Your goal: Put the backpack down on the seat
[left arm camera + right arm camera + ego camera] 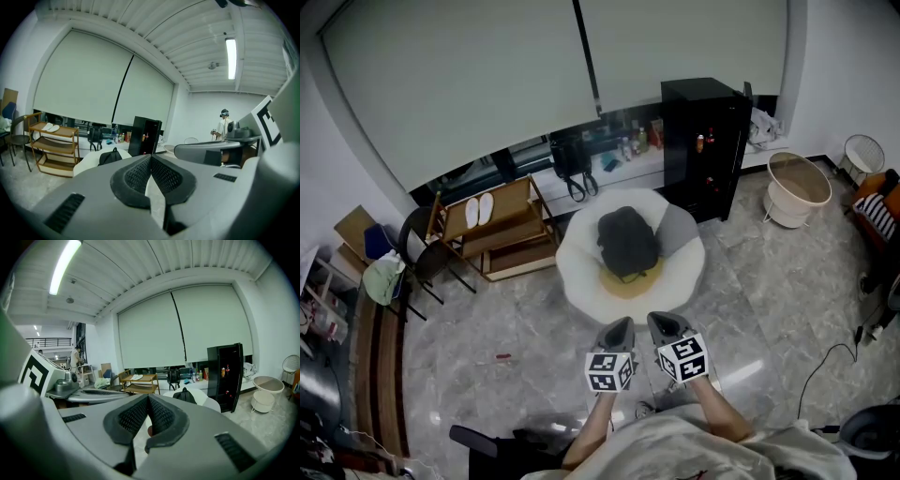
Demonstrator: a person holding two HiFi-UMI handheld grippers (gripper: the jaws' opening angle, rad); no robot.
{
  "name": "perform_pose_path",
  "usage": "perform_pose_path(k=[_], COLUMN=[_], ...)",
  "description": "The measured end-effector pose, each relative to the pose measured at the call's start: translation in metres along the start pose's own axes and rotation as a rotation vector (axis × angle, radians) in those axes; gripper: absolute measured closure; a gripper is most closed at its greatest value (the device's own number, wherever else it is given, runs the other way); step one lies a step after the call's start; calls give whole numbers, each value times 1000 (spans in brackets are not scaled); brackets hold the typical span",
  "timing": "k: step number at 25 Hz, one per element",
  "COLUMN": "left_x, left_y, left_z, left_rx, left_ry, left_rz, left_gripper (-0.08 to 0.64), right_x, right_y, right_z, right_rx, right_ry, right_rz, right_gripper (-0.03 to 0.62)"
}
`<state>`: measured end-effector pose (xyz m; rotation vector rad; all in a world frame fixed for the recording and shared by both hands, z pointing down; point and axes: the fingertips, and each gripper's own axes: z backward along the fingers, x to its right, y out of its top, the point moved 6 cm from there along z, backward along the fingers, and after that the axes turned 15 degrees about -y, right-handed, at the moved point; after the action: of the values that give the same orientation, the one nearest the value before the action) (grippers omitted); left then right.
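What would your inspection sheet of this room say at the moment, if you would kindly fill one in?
Surface: glossy grey marbled floor; a small red item lies on it.
Job's things: dark backpack lies on the round white seat, free of both tongs.
Clutter: wooden rack with white slippers; black chair, green cloth next to it.
Tongs: left tongs and right tongs both shut, empty, side by side short of the seat.
Cables: one black cable on the floor at right.
Surroundings: drawn blinds, black cabinet, white tub.
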<state>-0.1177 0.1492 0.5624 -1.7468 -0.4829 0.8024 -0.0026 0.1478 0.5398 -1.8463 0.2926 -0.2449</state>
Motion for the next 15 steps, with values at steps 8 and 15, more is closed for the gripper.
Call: perform_pose_path(k=[8, 15], left_x=[13, 16], left_y=[-6, -13], left_z=[6, 6], left_rx=[4, 12], left_ry=[-8, 1], left_rz=[-9, -1], left_gripper=[529, 529], right_x=[1, 1], right_y=[-4, -12], right_z=[13, 17], right_rx=[14, 9], right_ry=[-18, -16], right_rz=[-4, -2], right_gripper=[565, 565])
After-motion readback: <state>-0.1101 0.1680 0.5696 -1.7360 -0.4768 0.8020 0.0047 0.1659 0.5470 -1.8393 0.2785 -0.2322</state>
